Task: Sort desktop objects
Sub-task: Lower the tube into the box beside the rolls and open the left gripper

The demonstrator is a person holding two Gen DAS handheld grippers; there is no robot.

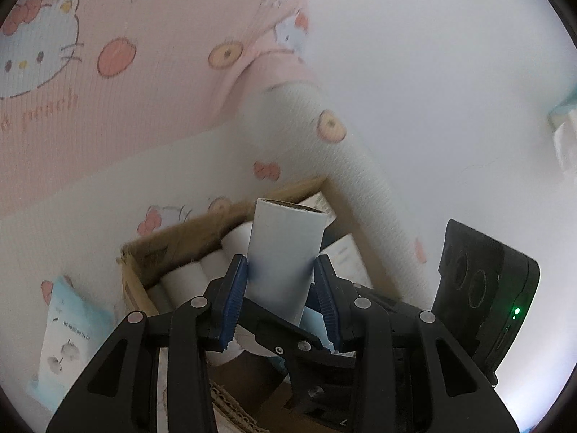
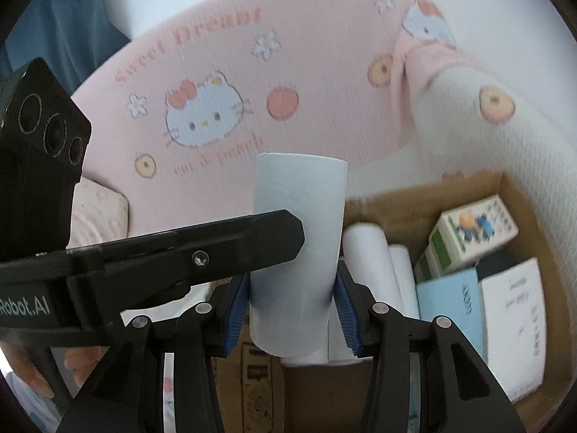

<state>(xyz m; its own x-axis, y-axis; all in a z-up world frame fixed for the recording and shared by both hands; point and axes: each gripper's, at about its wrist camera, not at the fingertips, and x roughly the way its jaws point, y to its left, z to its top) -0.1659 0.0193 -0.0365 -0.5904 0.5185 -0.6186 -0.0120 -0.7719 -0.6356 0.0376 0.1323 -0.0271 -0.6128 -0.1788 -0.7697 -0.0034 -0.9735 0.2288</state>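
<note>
Setting: a home, most likely a bedroom or living corner
Bedding: pink and white quilted blanket (image 2: 306, 83) printed with cartoon cats, bows, flowers and peaches, draped in soft folds across most of both views
Pillow: pale flower-print cushion (image 2: 97, 213) lying at the blanket's edge
Storage: open cardboard box (image 2: 425, 195) resting against the blanket, filled with white paper rolls (image 2: 371, 263) and small retail cartons (image 2: 472, 231)
Household supplies: soft pack of cotton tissues (image 1: 72, 328) beside the box
Backdrop: plain white wall (image 1: 450, 54); blue cloth (image 2: 75, 18) hanging at the far left
</note>
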